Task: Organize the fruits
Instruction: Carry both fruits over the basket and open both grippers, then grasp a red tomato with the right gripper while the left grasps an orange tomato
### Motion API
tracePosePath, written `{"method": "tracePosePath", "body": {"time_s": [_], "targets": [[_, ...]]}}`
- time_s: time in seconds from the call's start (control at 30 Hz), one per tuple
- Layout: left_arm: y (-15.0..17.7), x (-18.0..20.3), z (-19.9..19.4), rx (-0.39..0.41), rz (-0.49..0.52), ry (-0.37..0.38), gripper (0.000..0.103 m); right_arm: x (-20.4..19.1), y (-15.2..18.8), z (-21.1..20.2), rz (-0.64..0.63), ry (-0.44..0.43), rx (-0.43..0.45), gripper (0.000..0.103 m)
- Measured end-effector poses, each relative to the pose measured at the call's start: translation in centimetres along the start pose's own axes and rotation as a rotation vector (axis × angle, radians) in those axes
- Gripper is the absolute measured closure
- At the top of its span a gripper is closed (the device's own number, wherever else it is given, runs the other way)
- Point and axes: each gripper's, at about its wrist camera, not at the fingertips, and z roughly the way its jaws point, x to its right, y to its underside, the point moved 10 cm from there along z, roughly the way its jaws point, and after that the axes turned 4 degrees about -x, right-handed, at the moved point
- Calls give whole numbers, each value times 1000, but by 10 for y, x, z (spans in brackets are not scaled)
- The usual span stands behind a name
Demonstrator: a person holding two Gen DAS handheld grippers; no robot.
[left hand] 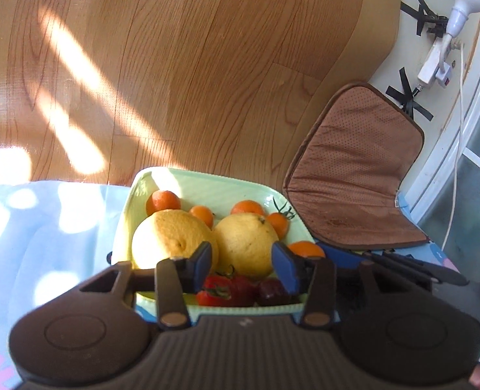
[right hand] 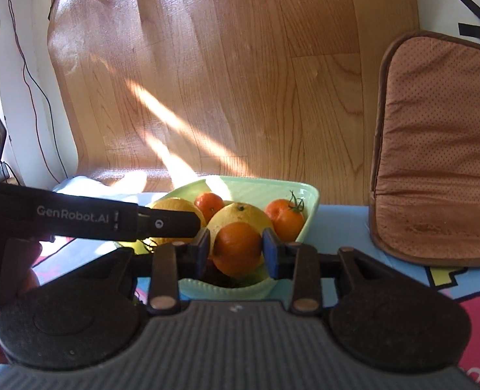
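A pale green square bowl (left hand: 214, 182) (right hand: 308, 195) holds two big yellow citrus fruits (left hand: 171, 237) (left hand: 246, 243), several small mandarins (left hand: 163, 200), an orange tomato with a green stem (right hand: 285, 217), and red strawberries (left hand: 220, 291) at its near side. My left gripper (left hand: 241, 268) is open and empty, hovering over the bowl's near side above the strawberries. My right gripper (right hand: 236, 248) is shut on a small mandarin (right hand: 236, 248), held just above the bowl's near rim. The left gripper's body (right hand: 93, 217) crosses the right wrist view at left.
The bowl sits on a pale blue patterned cloth (left hand: 28, 227) at the edge of a surface above a wood-grain floor (left hand: 191, 65). A brown seat cushion (left hand: 360, 175) (right hand: 434, 149) lies to the right. A white lamp and power strip (left hand: 447, 32) are at the far right.
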Motion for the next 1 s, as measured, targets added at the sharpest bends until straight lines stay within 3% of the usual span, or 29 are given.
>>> {"method": "tracePosePath", "body": {"time_s": [0.1,0.3,0.47,0.8,1.0], "targets": [[-4,0,-8,18,7,-20,49,3,-4,-7,31,-4,21,58],[-23,-5,-45,85,-43,10,49,3,-9,-44,100,-13,84,58],[-19,-9,-77,117,-63,26,49,-7,7,-74,158,-50,91,58],[57,-23,-118,84,-100,32,49,-52,65,-101,134,-124,-15,58],[105,-28,-136,59,-71,-14,49,-72,83,-106,75,-136,-60,58]]}}
